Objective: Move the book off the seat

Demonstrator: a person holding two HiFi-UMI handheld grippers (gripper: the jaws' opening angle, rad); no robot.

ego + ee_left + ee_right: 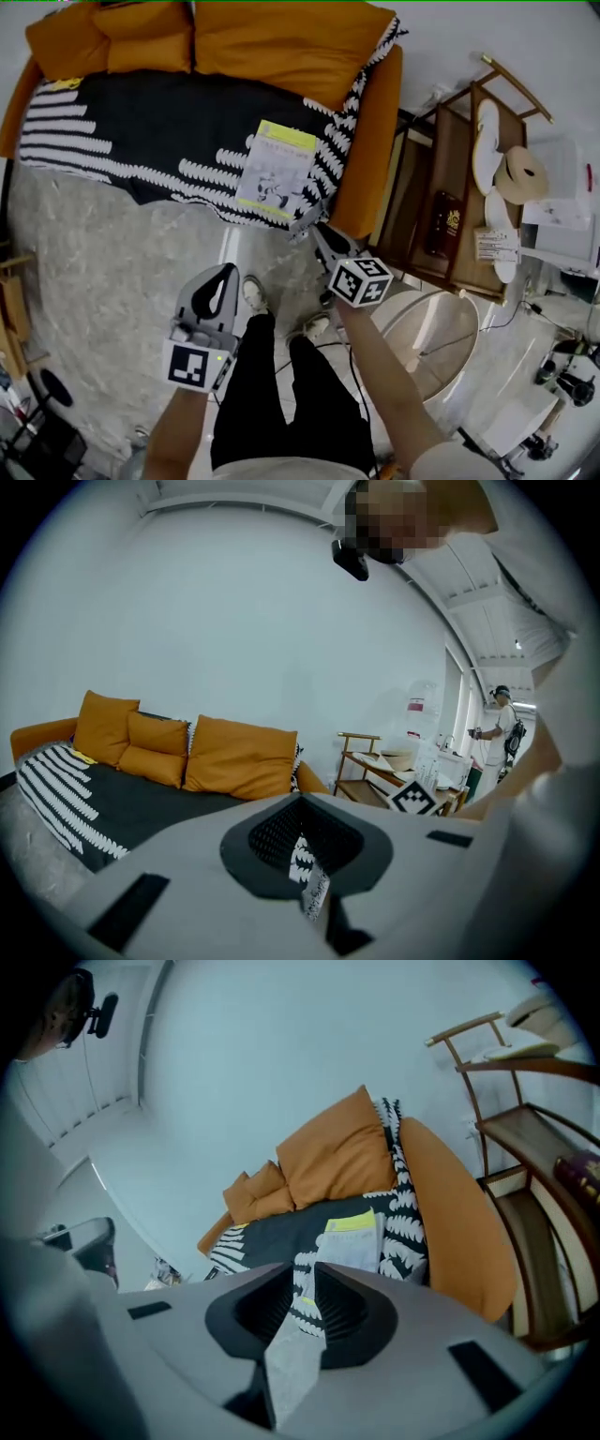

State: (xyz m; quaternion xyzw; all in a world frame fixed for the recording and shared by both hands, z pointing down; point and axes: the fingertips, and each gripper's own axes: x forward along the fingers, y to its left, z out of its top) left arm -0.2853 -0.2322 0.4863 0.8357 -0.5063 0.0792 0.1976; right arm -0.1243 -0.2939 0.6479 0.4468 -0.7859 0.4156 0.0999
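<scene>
Head camera looks steeply down, sofa at twelve o'clock. Cameras on left tongs and right tongs look low across it, sharing its cushions.

The left gripper and the right gripper both have a light grey shell. At the rear end of each tong sits a cube with black-and-white square markers. The pads are black and ribbed. Below the tongs, the person wears black trousers and white shoes.
</scene>
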